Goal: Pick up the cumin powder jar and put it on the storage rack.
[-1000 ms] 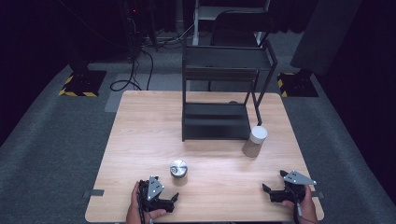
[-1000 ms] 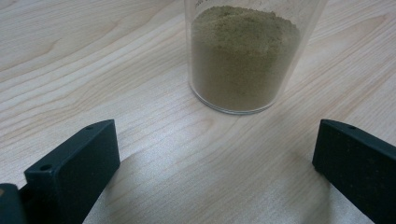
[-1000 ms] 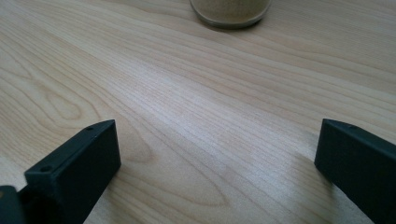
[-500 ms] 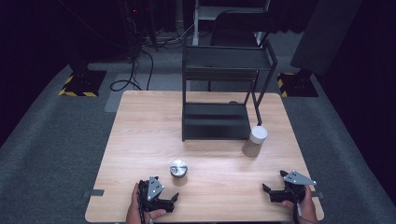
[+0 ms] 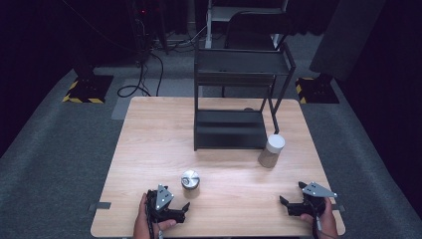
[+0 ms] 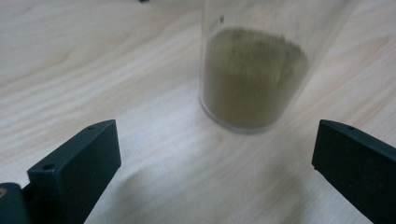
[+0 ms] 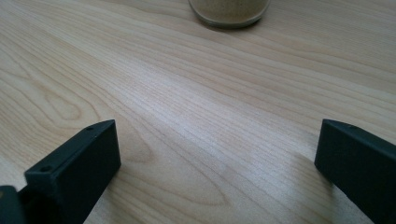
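Both tools sat low at the counter's near edge with jaws wide and holding nothing, the left tool (image 5: 171,211) aimed at the metal-lidded jar (image 5: 190,182) just ahead, the right tool (image 5: 298,205) toward the white-lidded jar (image 5: 271,151) beside the black rack (image 5: 234,127), seemingly poised to reach.

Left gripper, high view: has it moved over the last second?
No. The left gripper sits just below and left of the silver-lidded jar, near the table's front edge, as in both earlier pictures.

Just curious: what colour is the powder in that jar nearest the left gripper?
Olive-brown powder, clearest in the left gripper view.
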The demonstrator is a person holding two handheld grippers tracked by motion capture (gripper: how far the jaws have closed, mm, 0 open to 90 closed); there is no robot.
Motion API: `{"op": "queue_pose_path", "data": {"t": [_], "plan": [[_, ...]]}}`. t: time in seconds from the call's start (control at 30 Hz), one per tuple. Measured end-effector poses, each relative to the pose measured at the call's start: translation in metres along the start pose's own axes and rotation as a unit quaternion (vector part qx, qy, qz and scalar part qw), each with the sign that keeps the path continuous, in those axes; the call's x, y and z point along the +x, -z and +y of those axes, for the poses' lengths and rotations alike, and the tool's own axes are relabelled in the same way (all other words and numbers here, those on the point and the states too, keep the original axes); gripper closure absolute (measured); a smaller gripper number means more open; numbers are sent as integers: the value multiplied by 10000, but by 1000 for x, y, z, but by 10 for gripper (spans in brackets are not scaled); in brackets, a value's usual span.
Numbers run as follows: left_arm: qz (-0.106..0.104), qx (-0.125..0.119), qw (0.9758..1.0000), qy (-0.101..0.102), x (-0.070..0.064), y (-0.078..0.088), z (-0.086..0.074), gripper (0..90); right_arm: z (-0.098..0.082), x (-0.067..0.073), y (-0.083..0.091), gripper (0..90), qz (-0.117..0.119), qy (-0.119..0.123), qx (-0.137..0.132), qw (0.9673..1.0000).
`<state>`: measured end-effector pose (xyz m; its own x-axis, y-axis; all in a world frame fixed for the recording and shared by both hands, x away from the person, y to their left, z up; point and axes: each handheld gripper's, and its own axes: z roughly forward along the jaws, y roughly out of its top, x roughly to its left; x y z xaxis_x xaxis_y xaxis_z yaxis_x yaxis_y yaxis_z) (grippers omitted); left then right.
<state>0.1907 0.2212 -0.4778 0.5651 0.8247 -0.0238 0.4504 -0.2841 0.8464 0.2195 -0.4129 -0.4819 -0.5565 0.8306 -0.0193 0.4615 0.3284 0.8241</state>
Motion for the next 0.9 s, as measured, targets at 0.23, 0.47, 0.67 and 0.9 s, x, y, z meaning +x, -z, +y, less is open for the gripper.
{"op": "queue_pose_path", "data": {"t": [0.23,0.47,0.67,0.9], "plan": [[-82,-140,9998,-61,1,2,13,8,0,0,0,0,1,-1,0,10000],[-108,-207,9996,-161,2,-2,28,8,0,0,0,0,-5,-3,-1,10000],[-193,-238,9992,-269,4,-7,40,6,0,0,0,0,-8,-2,-2,10000],[-314,-230,9988,-288,7,-16,47,22,0,0,0,0,-8,-1,-2,10000]]}}
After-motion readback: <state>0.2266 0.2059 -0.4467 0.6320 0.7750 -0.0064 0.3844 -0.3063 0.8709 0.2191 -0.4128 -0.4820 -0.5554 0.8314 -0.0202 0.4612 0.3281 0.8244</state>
